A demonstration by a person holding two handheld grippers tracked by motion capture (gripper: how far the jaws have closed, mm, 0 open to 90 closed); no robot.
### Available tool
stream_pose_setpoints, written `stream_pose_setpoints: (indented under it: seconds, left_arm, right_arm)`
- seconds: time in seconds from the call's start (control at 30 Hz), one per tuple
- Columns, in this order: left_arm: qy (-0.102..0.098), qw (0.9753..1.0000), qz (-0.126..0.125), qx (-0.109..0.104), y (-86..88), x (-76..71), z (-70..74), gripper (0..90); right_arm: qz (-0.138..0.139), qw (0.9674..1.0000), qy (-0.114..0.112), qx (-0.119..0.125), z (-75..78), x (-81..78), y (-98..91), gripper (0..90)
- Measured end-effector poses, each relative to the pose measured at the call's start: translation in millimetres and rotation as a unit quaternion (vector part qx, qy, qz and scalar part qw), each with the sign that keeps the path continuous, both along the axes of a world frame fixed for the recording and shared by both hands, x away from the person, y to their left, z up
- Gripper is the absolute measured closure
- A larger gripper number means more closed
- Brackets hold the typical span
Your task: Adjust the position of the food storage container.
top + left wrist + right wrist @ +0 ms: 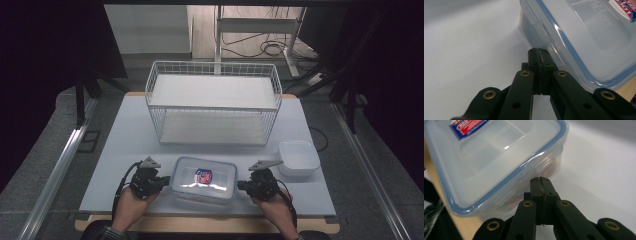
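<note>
A clear plastic food box (204, 180) with a blue-sealed lid and a red and blue label lies near the table's front edge. My left gripper (163, 182) sits at its left end, jaws shut, tips at the box's side latch (543, 41). My right gripper (241, 186) sits at its right end, jaws also shut, tips against the side flap (541, 167). In the left gripper view the gripper's tips (538, 51) touch the box (584, 40) with nothing between them. The right gripper view shows the gripper's tips (540, 180) at the box (494, 157).
A white wire basket rack (214, 102) with two shelves stands behind the box in the middle of the table. A white square container (298, 158) sits to the right. The pale table top (130, 140) ends at a wooden front edge.
</note>
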State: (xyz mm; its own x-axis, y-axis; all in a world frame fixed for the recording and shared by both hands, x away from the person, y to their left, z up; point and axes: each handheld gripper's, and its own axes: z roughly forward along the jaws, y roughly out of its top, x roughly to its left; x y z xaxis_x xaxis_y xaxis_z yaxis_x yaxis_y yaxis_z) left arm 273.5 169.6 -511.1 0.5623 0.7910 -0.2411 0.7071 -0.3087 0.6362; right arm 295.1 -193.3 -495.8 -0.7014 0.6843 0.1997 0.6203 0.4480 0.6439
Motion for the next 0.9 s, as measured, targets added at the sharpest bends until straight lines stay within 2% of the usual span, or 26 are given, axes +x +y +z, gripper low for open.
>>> stream_pose_setpoints:
  seconds: [0.2,0.47,0.6,0.63,0.67,0.73,0.87,0.9]
  left_arm:
    - [-0.002,0.9999,-0.006,-0.014,-7.9,5.5,-1.3,90.0]
    - [-0.011,0.9996,-0.015,-0.021,-16.4,11.7,-2.5,90.0]
    - [-0.014,0.9991,-0.021,-0.033,-12.3,13.1,-4.2,88.2]
    - [-0.014,0.9991,-0.021,-0.033,-12.3,13.1,-4.2,86.2]
    - [-0.027,0.9992,-0.011,-0.028,-8.2,12.5,-2.4,81.6]
    - [-0.040,0.9990,-0.001,-0.021,-2.8,11.8,-0.8,73.9]
    - [-0.060,0.9978,0.012,-0.026,14.1,8.8,1.5,47.7]
    - [-0.064,0.9975,0.013,-0.029,17.3,7.3,1.2,40.7]
  right_arm:
    - [-0.024,0.9997,-0.005,0.002,-1.2,14.7,-10.0,89.9]
    - [-0.045,0.9988,-0.019,-0.006,-1.2,24.0,-15.4,89.9]
    - [-0.042,0.9989,-0.023,-0.004,-2.0,26.9,-17.4,89.8]
    - [-0.042,0.9989,-0.023,-0.004,-2.0,26.9,-17.4,89.8]
    - [-0.038,0.9989,-0.027,-0.010,-1.2,25.9,-17.3,89.7]
    - [-0.039,0.9987,-0.033,-0.010,0.1,24.7,-18.1,88.5]
    - [-0.045,0.9979,-0.047,-0.005,7.1,19.3,-24.7,76.6]
    - [-0.048,0.9975,-0.051,-0.006,8.6,17.7,-26.7,71.3]
